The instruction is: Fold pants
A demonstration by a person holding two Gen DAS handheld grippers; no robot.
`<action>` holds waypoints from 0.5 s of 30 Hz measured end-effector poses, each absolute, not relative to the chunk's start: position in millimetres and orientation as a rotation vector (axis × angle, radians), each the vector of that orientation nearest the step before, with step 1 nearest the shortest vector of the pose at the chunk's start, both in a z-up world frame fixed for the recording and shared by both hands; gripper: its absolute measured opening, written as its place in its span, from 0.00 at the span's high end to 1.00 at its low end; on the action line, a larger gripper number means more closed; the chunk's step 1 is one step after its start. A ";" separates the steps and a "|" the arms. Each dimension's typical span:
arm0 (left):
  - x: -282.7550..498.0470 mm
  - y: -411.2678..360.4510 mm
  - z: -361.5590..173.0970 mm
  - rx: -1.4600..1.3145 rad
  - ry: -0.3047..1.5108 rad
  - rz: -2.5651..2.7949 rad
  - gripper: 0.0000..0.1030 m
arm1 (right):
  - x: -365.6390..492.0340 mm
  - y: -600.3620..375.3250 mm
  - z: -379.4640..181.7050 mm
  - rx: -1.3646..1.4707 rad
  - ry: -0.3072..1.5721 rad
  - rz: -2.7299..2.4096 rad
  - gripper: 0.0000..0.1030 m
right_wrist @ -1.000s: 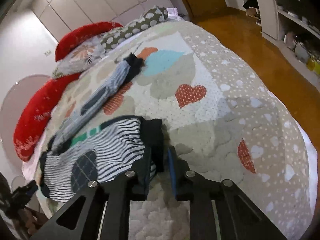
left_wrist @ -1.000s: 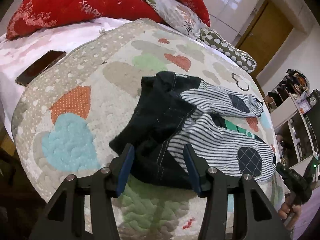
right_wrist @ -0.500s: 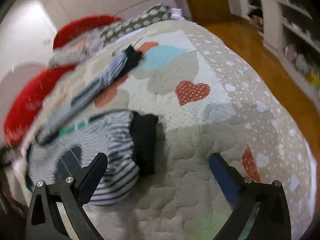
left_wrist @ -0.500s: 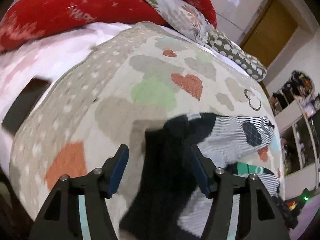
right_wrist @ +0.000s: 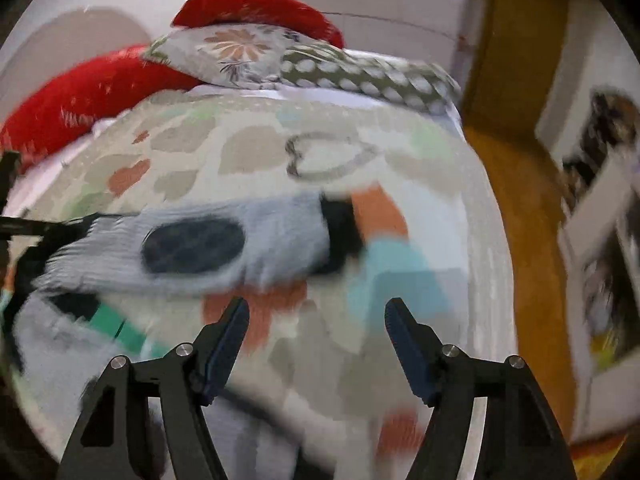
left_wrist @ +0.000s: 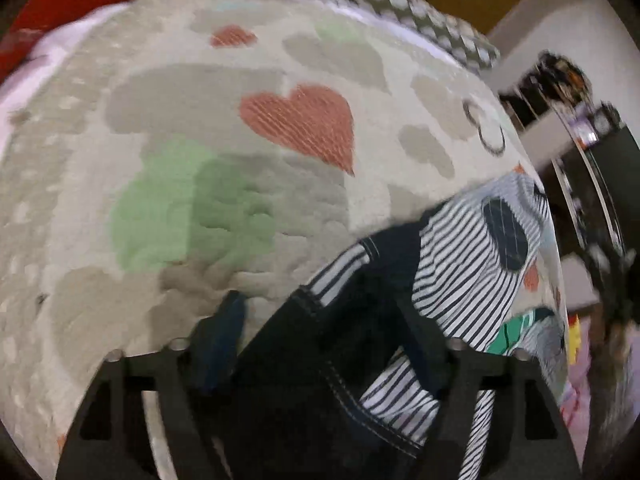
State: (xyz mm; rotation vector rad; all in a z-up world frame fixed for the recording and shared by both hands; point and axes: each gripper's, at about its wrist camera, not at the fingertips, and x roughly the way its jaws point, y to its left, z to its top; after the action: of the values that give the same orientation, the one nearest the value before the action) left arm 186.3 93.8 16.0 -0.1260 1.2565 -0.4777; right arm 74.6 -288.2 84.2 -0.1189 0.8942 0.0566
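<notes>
The striped pants [left_wrist: 464, 280] with a dark waistband and dark knee patches lie on the heart-patterned quilt [left_wrist: 200, 140]. In the left wrist view my left gripper [left_wrist: 324, 340] is open, its jaws standing either side of the dark waistband, close above it. In the right wrist view my right gripper [right_wrist: 318, 340] is open and empty above the quilt [right_wrist: 440, 184], with one striped leg [right_wrist: 200, 248] and its dark cuff lying just beyond the fingertips. The view is blurred by motion.
Red pillows [right_wrist: 100, 92] and patterned pillows [right_wrist: 320, 64] line the head of the bed. A wooden door [right_wrist: 516, 40] and shelves [right_wrist: 600, 220] stand to the right of the bed. The bed edge drops off on the right.
My right gripper has let go of the leg cuff, opened wide and swung toward the other leg. My left gripper has moved forward over the waistband and stays open.
</notes>
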 end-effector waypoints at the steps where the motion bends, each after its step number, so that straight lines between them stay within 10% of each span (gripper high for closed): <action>1: 188.1 91.0 14.0 -0.109 1.266 -0.495 0.20 | 89.6 -280.9 85.2 -0.172 0.900 0.072 0.28; 9: 199.0 72.6 11.5 0.019 1.277 -0.543 0.21 | 188.7 -224.5 45.3 -0.384 1.009 0.239 0.28; 13: 186.5 63.6 17.3 0.184 1.219 -0.458 0.80 | 213.6 -210.6 17.3 -0.360 1.060 0.274 0.29; 15: 180.6 61.0 24.4 0.195 1.201 -0.461 0.95 | 209.4 -210.1 16.9 -0.297 1.060 0.312 0.60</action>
State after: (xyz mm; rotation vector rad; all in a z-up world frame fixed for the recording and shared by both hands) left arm 180.6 61.0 24.4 0.1950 1.2009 -0.4614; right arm 209.4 -210.1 16.9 -0.2968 1.0597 0.3119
